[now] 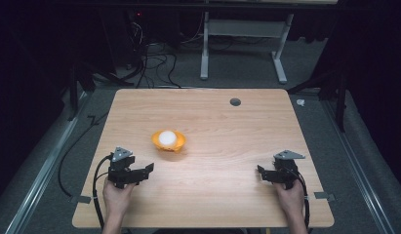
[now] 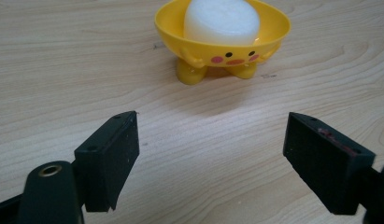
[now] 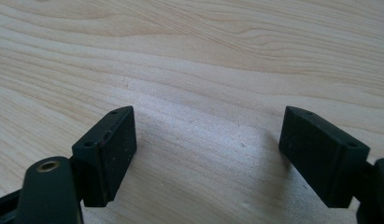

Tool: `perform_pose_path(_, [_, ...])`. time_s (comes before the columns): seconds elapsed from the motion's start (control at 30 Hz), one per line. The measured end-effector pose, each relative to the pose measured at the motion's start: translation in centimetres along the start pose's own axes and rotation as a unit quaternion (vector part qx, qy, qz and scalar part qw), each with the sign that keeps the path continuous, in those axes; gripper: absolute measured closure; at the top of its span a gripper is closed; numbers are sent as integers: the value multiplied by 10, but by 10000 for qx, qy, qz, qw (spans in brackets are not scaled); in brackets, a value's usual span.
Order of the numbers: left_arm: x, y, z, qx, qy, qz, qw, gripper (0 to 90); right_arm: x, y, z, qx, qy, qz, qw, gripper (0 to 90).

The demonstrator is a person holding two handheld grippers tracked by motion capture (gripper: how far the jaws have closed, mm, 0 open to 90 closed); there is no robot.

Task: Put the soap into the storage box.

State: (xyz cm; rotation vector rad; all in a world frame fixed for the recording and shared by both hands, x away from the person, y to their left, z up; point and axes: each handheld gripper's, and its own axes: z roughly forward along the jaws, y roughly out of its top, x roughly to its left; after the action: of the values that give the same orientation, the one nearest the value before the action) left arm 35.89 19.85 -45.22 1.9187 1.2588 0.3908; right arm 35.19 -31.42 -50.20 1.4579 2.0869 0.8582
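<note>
A yellow chick-faced bowl [image 1: 169,141] holding a white puck [image 1: 168,137] is sitting mid-table, just ahead and right of the left gripper [image 1: 137,173], whose jaws are gaping wide and empty; the right gripper [image 1: 263,173], equally wide, is resting well apart.

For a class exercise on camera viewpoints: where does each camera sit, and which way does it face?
High view: above the near edge of the light wooden table, looking forward and down; forearms and both hand-held grippers show.
Left gripper view: rides the left hand-held gripper, open jaws facing the yellow chick-faced plastic bowl holding a white round block.
Right gripper view: rides the right hand-held gripper, open jaws facing bare wood.
High and left share the bowl.
</note>
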Motion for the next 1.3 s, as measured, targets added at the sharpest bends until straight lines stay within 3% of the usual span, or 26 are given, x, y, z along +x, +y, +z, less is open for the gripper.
perform_pose_path(0.43, [1, -11, 4, 114, -6, -93, 9999, 193, 0, 0, 0, -1, -2, 1, 10000, 200])
perform_pose_path(1.3, [-2, -30, 24, 386, 65, -84, 9992, 195, 0, 0, 0, 2, -2, 7, 10000, 200])
